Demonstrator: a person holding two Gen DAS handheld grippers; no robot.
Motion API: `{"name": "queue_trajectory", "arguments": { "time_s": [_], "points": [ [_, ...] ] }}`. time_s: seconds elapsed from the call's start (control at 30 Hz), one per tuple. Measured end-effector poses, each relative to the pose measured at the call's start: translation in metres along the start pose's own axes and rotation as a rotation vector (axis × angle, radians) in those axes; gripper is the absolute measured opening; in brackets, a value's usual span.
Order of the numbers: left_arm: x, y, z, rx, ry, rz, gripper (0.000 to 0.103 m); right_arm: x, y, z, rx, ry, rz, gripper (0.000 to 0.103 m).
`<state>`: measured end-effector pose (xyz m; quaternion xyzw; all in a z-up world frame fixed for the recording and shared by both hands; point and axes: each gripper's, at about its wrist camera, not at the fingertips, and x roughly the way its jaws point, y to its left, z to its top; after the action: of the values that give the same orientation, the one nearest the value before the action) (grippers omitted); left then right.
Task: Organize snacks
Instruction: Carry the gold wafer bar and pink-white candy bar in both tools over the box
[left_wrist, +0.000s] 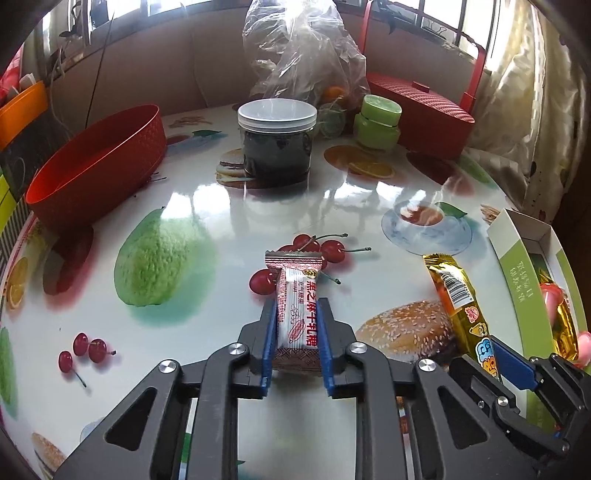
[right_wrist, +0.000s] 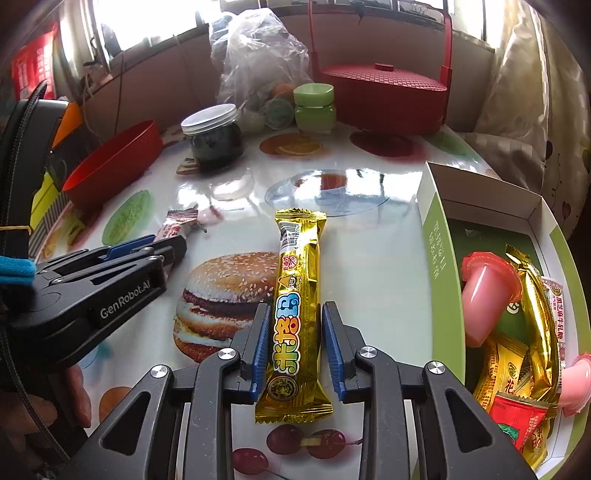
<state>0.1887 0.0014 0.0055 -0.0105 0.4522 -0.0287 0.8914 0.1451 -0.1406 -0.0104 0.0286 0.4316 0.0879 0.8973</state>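
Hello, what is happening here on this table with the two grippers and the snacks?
A person is sorting snacks with two handheld grippers. The left gripper is shut on a small red-and-white candy over the fruit-printed table. The right gripper is open, its fingers on either side of a long gold snack bar that lies flat on the table. To the right, a green-and-white box already holds several snacks, including pink jelly cups.
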Motion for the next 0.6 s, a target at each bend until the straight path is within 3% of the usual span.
{"name": "queue_trajectory", "arguments": {
  "time_s": [0.6],
  "points": [
    [-0.032,0.013,-0.012,-0.047,-0.053,-0.042,0.021,-0.006,0.007,-0.001,-0.041,-0.011,-0.001,0.022]
  ]
}}
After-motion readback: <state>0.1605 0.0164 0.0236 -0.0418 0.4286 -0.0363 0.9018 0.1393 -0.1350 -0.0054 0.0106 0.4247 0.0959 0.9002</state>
